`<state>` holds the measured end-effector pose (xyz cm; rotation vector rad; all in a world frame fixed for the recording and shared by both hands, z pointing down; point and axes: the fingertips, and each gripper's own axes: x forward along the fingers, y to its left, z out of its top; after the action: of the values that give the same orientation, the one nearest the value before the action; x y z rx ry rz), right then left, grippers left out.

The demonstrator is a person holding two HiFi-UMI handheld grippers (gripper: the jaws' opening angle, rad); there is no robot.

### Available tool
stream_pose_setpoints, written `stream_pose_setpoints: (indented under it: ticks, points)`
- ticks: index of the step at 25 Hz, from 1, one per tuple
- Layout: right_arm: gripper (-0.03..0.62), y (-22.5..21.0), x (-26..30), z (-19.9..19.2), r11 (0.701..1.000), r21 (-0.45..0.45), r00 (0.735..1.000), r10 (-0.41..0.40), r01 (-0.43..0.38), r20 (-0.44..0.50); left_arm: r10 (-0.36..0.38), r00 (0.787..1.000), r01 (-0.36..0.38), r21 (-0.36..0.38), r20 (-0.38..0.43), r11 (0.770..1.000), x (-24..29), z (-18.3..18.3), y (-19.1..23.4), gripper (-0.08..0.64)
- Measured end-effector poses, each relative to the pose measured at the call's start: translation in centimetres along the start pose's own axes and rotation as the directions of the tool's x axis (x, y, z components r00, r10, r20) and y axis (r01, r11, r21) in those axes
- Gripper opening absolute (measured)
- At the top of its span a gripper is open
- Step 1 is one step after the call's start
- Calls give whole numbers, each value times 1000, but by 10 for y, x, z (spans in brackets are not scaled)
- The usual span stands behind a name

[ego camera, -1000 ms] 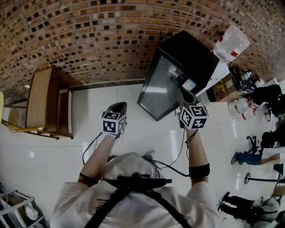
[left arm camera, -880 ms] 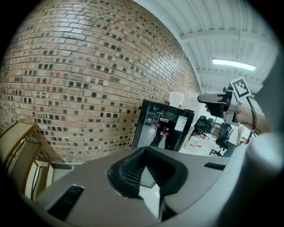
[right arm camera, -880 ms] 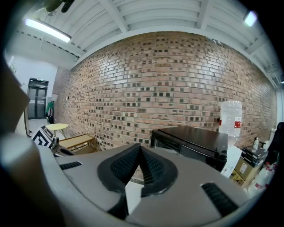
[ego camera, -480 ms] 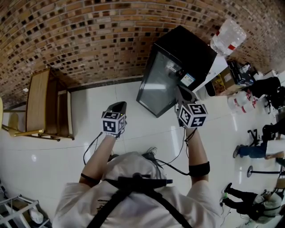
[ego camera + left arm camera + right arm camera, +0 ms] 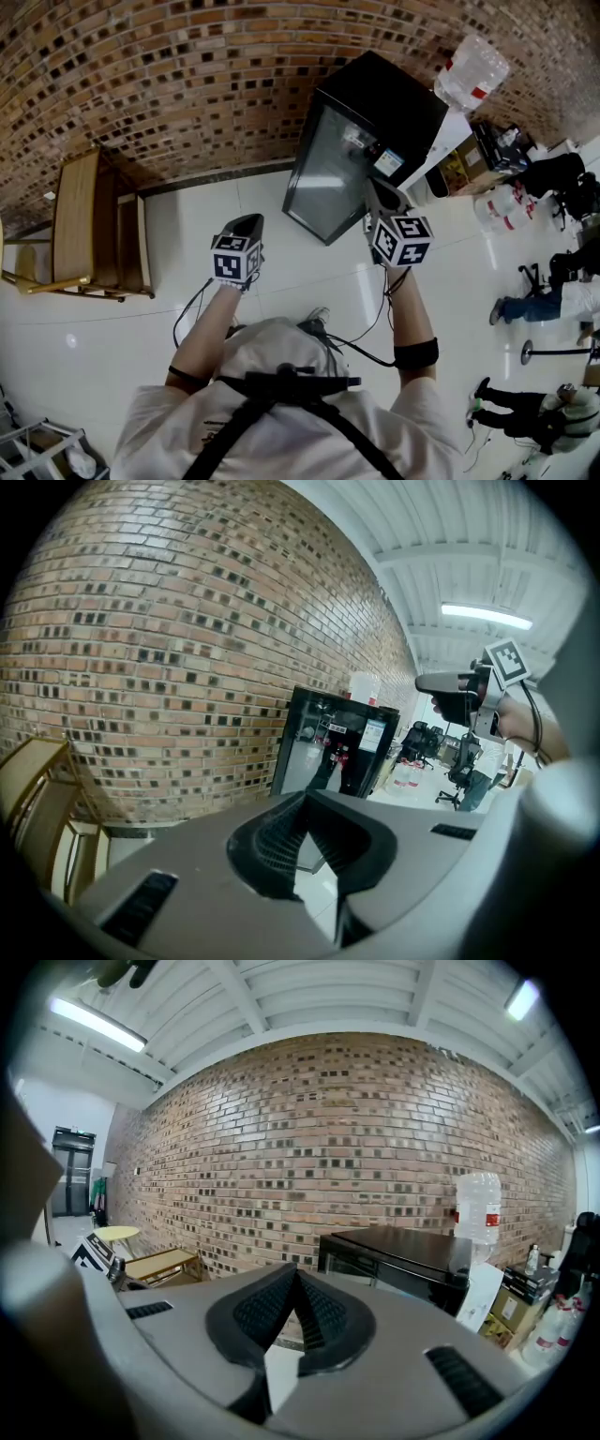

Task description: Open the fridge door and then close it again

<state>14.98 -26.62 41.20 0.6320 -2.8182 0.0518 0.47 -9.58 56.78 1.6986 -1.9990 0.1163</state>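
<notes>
The black fridge (image 5: 375, 112) stands against the brick wall, and its glass door (image 5: 328, 173) looks closed. My right gripper (image 5: 377, 190) is held up just in front of the door's right edge, shut and empty; I cannot tell whether it touches. My left gripper (image 5: 248, 221) hovers over the white floor to the left of the fridge, also shut with nothing in it. In the left gripper view the closed jaws (image 5: 305, 795) point towards the fridge (image 5: 328, 747), with the right gripper (image 5: 448, 684) at the upper right. In the right gripper view the closed jaws (image 5: 294, 1269) sit before the fridge top (image 5: 403, 1246).
A wooden chair (image 5: 89, 220) stands by the wall at the left. A white water dispenser with a large bottle (image 5: 471, 70) is right of the fridge. Boxes, bottles, office chairs and people (image 5: 539, 305) fill the right side. White tiled floor (image 5: 112, 328) lies beneath me.
The head view has shifted slightly, so the fridge sits a little further left in the picture. Both grippers keep about the same place and stay shut.
</notes>
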Motion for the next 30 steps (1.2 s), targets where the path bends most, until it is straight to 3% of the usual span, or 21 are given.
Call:
stream_pose_setpoints:
  ticks: [30]
  points:
    - [0,-8,-7,4,1000,-2,1000,-7,7,12,-13,1000,13,11,1,1000,2,2,-12,0]
